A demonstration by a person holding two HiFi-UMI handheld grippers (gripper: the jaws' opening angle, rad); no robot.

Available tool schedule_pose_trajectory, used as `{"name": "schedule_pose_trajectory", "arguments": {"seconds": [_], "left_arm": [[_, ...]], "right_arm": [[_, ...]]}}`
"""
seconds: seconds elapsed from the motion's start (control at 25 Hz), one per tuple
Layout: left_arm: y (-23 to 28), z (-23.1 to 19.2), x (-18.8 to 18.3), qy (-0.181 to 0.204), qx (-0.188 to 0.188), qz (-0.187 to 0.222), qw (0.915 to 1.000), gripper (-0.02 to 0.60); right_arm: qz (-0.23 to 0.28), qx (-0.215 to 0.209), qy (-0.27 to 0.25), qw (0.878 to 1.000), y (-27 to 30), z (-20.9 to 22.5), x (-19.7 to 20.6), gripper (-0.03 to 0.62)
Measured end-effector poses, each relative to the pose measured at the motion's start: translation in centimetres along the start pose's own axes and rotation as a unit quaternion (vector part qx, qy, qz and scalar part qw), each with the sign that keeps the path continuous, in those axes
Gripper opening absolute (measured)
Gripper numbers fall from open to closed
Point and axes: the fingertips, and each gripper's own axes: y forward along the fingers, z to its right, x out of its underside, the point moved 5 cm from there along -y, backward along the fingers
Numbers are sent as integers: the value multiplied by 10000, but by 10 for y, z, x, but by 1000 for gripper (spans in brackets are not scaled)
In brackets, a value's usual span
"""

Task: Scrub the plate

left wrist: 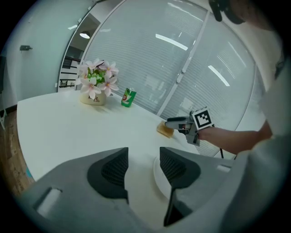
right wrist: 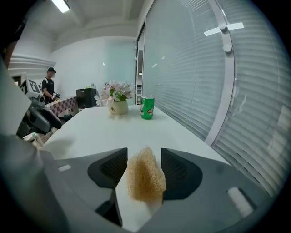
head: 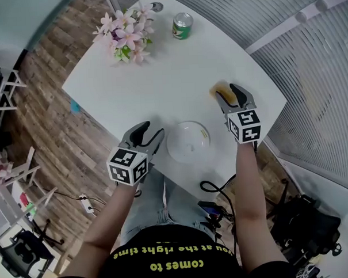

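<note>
On a white counter, the left hand-held gripper is spread and empty, just beside a clear plate near the front edge. Right of the plate, the right hand-held gripper is spread wide, a tan sponge standing unpinched between its jaws.

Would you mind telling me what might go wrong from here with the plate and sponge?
The plate lies close to the table edge nearest the person, and the left gripper is open beside it, not on it; scrubbing an unheld plate could push it off. The sponge stands unclamped between the open jaws of the right gripper; lifting now would likely leave it behind.
</note>
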Motion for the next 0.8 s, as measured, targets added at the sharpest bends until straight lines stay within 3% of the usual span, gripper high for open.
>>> {"name": "schedule_pose_trajectory", "arguments": {"seconds": [0.32, 0.48, 0.8], "left_arm": [[6, 8, 32, -703, 482, -551, 9948, 241], [9, 11, 41, -824, 619, -689, 9923, 241], [13, 16, 55, -1065, 846, -1007, 9856, 241]], "right_arm": [[-392, -122, -67, 9991, 18, 9, 17, 272], [-478, -191, -41, 9987, 22, 10, 21, 270], [-589, -280, 23, 9979, 15, 3, 33, 184]]}}
